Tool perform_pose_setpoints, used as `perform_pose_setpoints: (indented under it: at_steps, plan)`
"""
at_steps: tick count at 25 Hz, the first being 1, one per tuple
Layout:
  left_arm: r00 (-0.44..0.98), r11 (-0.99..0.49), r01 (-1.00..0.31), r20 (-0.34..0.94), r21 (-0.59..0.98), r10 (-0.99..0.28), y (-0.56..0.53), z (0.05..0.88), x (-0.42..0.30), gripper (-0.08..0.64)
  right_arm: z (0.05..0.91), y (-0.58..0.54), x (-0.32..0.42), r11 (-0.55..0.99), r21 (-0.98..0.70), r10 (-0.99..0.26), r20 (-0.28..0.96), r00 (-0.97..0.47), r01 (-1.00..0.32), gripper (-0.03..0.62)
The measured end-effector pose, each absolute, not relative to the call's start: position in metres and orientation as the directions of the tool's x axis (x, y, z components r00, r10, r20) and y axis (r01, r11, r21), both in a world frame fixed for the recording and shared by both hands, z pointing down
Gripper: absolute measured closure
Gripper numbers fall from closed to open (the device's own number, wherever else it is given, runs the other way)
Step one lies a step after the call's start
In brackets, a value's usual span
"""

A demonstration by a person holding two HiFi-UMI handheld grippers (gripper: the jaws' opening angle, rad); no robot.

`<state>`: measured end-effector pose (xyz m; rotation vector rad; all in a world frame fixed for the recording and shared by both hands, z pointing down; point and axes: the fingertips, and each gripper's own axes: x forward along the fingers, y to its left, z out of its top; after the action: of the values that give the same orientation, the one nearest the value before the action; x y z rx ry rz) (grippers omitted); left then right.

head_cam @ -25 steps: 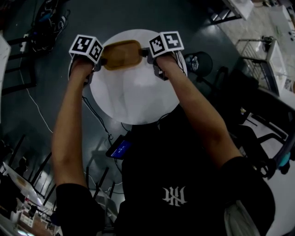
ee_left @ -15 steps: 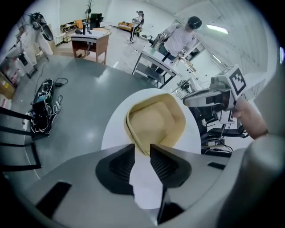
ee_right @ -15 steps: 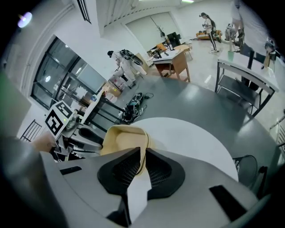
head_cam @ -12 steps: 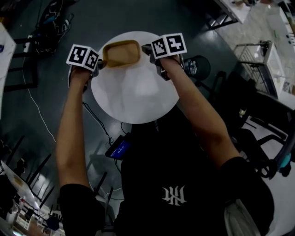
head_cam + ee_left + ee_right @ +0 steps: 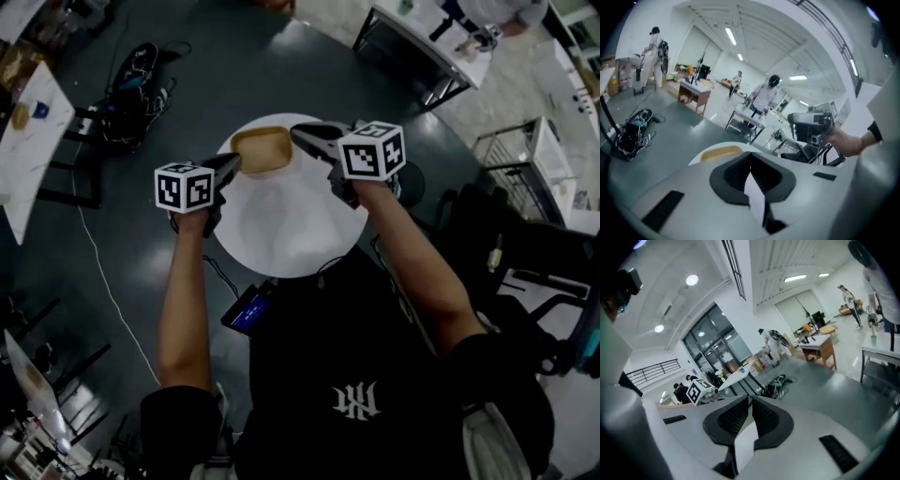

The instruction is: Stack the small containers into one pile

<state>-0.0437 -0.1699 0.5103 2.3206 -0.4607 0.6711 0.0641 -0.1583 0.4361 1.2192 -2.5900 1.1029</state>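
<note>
Surface: round white table (image 5: 281, 225), dark grey floor (image 5: 234, 66).
Container (image 5: 262, 150): tan, at table's far edge.
Left gripper (image 5: 234, 161): clenched, empty.
Right gripper (image 5: 298, 131): clenched, empty.

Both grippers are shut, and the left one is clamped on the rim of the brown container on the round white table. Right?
Not quite. The left gripper is shut on nothing: the left gripper view shows its jaws together, with the brown container beyond them on the round white table. The right gripper is shut too.
</note>
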Motion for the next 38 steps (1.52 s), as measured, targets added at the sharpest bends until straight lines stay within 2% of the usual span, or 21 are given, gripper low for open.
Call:
perform_pose_setpoints:
  at_steps: [6,10,13,17,20,25,31,35,38]
  plan:
    - [0.92,-0.865,-0.37,0.259,0.339,-0.292,-0.143,0.381,-0.026,0.557,0.318,-0.121,0.043,0.693,-0.464,-0.604,0.045,-0.796,-0.552,0.545]
    - [0.939,-0.899,-0.336,0.026,0.282,-0.342,-0.098,0.303,-0.019,0.557,0.271,-0.076,0.049,0.773,-0.411,-0.559,-0.084,-0.825,-0.483,0.544]
    - [0.936,-0.918,-0.299,-0.105,0.262,-0.336,-0.051,0.263,-0.016,0.557,0.257,-0.035,0.053,0.81,-0.405,-0.519,-0.161,-0.839,-0.424,0.543]
    - [0.921,-0.936,-0.139,-0.306,0.324,-0.242,0.021,0.244,-0.014,0.557,0.257,0.03,0.052,0.841,-0.406,-0.478,-0.245,-0.844,-0.358,0.544]
    - [0.891,-0.934,-0.13,-0.375,0.333,-0.258,0.075,0.244,-0.014,0.557,0.265,0.075,0.059,0.843,-0.438,-0.459,-0.283,-0.842,-0.312,0.545]
    - [0.902,-0.927,-0.153,-0.335,0.343,-0.272,0.156,0.251,-0.004,0.555,0.272,0.148,0.066,0.86,-0.433,-0.413,-0.283,-0.866,-0.269,0.545]
    - [0.94,-0.874,-0.253,-0.108,0.415,-0.324,0.214,0.307,-0.009,0.557,0.283,0.199,0.05,0.875,-0.426,-0.389,-0.329,-0.86,-0.232,0.547]
    - [0.965,-0.915,-0.256,0.028,0.312,-0.26,0.239,0.307,-0.012,0.557,0.282,0.221,0.033,0.884,-0.415,-0.367,-0.337,-0.867,-0.213,0.548]
    - [0.965,-0.943,-0.26,0.069,0.206,-0.251,0.242,0.297,-0.024,0.556,0.281,0.226,0.013,0.892,-0.397,-0.349,-0.299,-0.888,-0.217,0.548]
